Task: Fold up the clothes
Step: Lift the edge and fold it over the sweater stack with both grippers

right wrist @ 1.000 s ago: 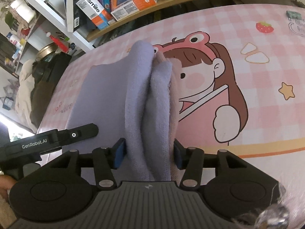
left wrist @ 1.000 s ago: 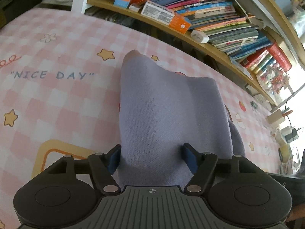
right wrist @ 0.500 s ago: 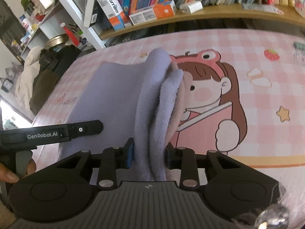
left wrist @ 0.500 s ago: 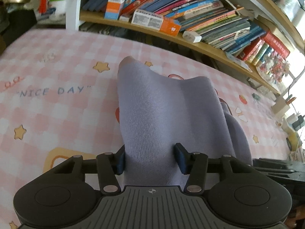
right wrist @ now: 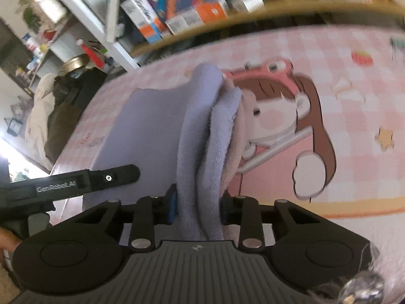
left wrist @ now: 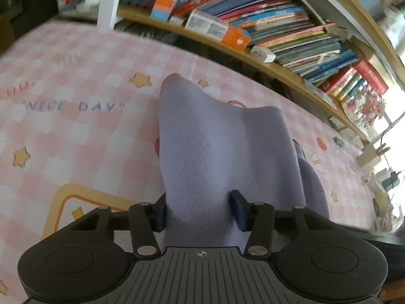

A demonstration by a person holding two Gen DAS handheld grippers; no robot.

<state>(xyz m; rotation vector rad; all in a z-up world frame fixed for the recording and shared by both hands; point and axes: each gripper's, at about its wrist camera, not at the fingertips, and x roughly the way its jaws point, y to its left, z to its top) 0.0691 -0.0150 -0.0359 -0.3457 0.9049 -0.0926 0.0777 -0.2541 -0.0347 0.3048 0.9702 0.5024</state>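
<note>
A lavender knit garment (left wrist: pixel 217 152) hangs stretched between both grippers above a pink checked cartoon mat (left wrist: pixel 63 131). My left gripper (left wrist: pixel 201 210) is shut on one edge of it, the cloth running forward and down to the mat. In the right wrist view the same garment (right wrist: pixel 202 136) is bunched in thick folds, and my right gripper (right wrist: pixel 197 209) is shut on that bunch. The left gripper's black body (right wrist: pixel 71 185) shows at the left, held by a hand (right wrist: pixel 7 238).
A wooden bookshelf (left wrist: pixel 278 68) packed with books and boxes runs along the mat's far side. A white shelf unit (right wrist: pixel 101 25) and a dark bag with pale cloth (right wrist: pixel 58 106) stand beyond the mat's left end. Small items sit on a desk (left wrist: pixel 374 162) at the right.
Both grippers closed tighter on the garment and lifted it slightly. The views have swung a little and are blurred by motion.
</note>
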